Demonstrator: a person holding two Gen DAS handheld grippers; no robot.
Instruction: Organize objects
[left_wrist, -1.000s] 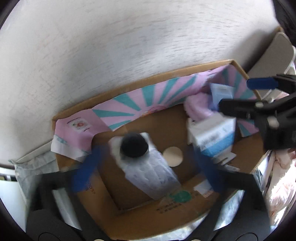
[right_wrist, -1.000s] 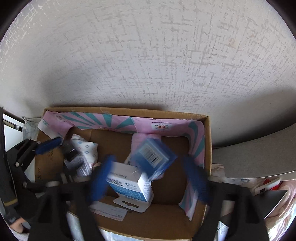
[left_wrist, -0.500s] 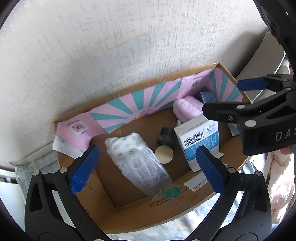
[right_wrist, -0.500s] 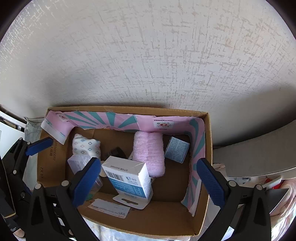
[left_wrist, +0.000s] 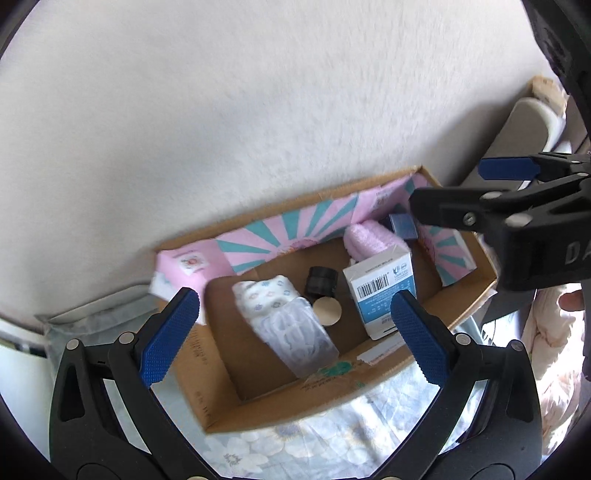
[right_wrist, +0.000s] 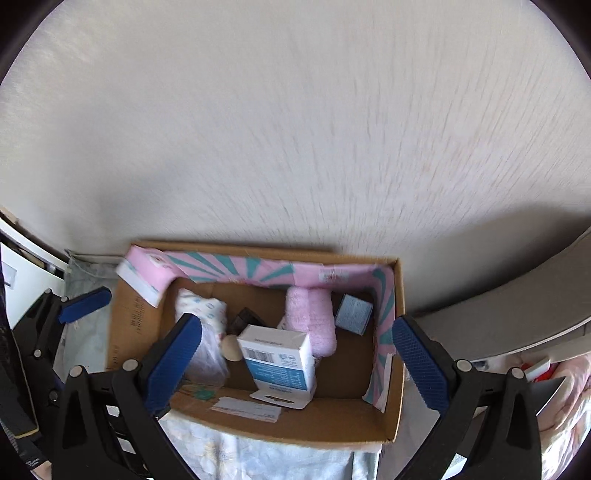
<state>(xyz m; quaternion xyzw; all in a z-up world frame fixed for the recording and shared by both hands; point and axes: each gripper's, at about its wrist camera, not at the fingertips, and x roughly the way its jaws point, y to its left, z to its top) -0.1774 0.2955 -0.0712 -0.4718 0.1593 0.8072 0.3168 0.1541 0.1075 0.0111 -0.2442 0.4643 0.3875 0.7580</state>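
An open cardboard box (left_wrist: 306, 406) (right_wrist: 325, 424) with a pink and teal striped lining stands against the wall. Inside lie a white and blue carton (left_wrist: 384, 291) (right_wrist: 280, 363), a pink fluffy roll (left_wrist: 373, 240) (right_wrist: 314, 317), a small blue box (left_wrist: 402, 227) (right_wrist: 354, 314), a black jar (left_wrist: 322, 282) with a round beige lid (left_wrist: 327, 312) (right_wrist: 232, 348), a patterned white cloth (left_wrist: 266, 297) (right_wrist: 201, 308) and a clear plastic pack (left_wrist: 301, 341) (right_wrist: 208, 354). My left gripper (left_wrist: 295, 336) and right gripper (right_wrist: 297, 363) both hang open and empty above the box.
A textured white wall (right_wrist: 295, 129) rises behind the box. The box rests on a pale flowered cloth (left_wrist: 295, 443). A grey cushioned edge (right_wrist: 517, 306) lies to the right, with pink bedding (left_wrist: 550, 350) and small items beyond it.
Both grippers have opened, dropped the black jar and small blue box into the box, and pulled back and upward, so the box looks smaller and lower in both views.
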